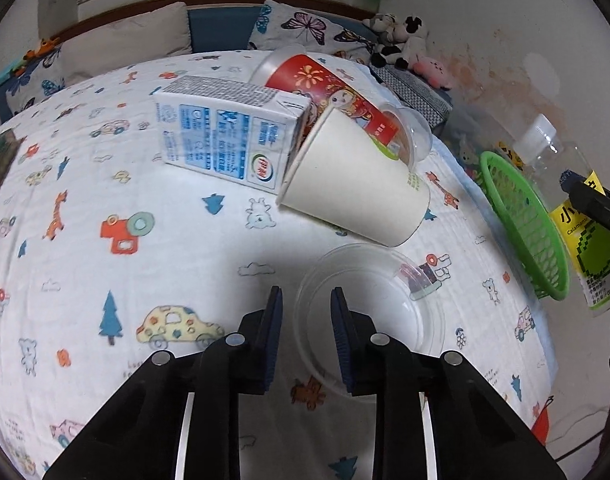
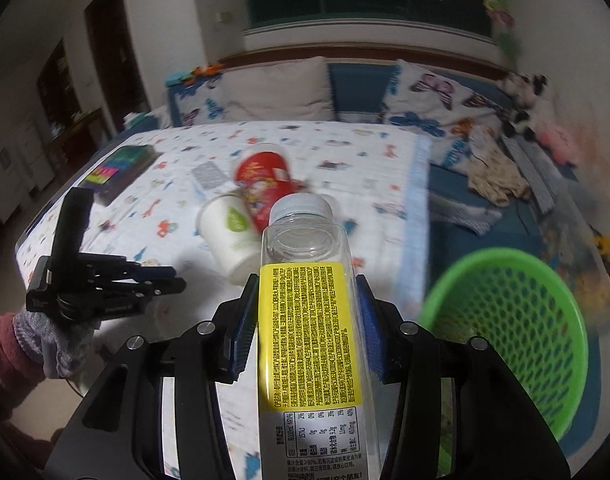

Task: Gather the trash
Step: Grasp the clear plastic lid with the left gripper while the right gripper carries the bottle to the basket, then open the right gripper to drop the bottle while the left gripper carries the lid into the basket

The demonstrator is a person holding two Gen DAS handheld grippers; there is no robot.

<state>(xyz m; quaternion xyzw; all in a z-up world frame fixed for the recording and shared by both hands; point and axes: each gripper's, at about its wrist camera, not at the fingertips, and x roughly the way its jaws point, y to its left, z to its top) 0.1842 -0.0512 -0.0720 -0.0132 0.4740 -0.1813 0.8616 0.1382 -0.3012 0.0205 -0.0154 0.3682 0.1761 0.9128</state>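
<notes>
We see the clear bottle with its yellow label at the centre of the right wrist view, clenched between our right gripper's blue pads; the green basket sits lower right of it. In the left wrist view, our left gripper stands with its jaws apart over the rim of a clear plastic lid, pinching nothing we can make out; above it lie a white paper cup, a milk carton and a red cup on the patterned sheet.
</notes>
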